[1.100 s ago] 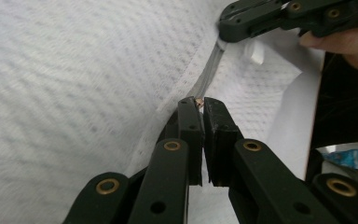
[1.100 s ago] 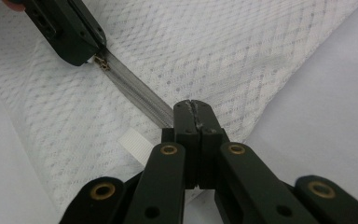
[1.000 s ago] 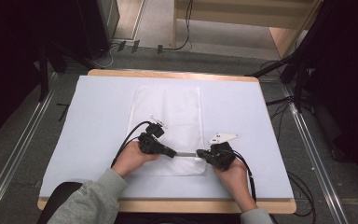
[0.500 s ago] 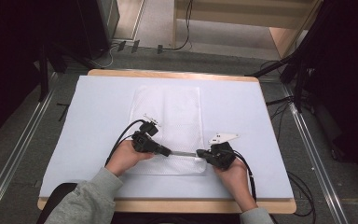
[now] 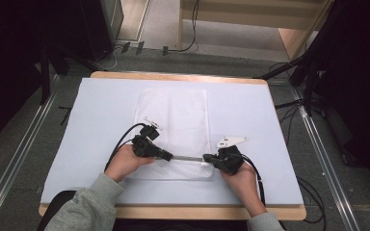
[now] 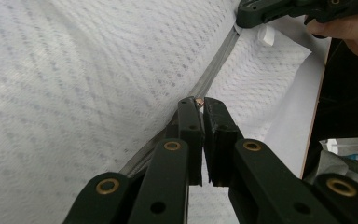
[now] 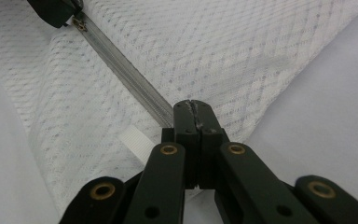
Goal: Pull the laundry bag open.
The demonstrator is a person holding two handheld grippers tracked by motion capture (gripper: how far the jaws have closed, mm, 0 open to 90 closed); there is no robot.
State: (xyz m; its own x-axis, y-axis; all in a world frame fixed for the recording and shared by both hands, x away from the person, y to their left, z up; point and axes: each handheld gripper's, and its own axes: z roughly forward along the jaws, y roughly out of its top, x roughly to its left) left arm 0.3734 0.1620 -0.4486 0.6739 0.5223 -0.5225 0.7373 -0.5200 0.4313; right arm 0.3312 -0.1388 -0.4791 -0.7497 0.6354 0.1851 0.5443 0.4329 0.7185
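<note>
A white mesh bag [image 5: 173,110] lies flat on the pale table cover [image 5: 101,110]. Its grey zipper [image 5: 188,157] runs along the near edge between my two grippers. My left gripper [image 5: 167,155] is shut on the small copper zipper pull [image 6: 198,101], at the left end of the exposed zipper [image 6: 216,65]. My right gripper [image 5: 207,158] is shut on the zipper's end [image 7: 193,106] at the bag's near right corner, beside a white tag [image 7: 135,140]. The right gripper view shows the left gripper [image 7: 56,11] holding the pull [image 7: 80,23] farther along the zipper tape [image 7: 121,70].
The wooden table edge [image 5: 173,211] runs just in front of both hands. Cables [image 5: 123,139] trail from the grippers across the cover. Metal rails [image 5: 19,159] flank the table, and dark equipment stands at both sides.
My left gripper has moved a little to the left with the zipper pull, so slightly more zipper shows between the grippers. The right gripper has stayed in place.
</note>
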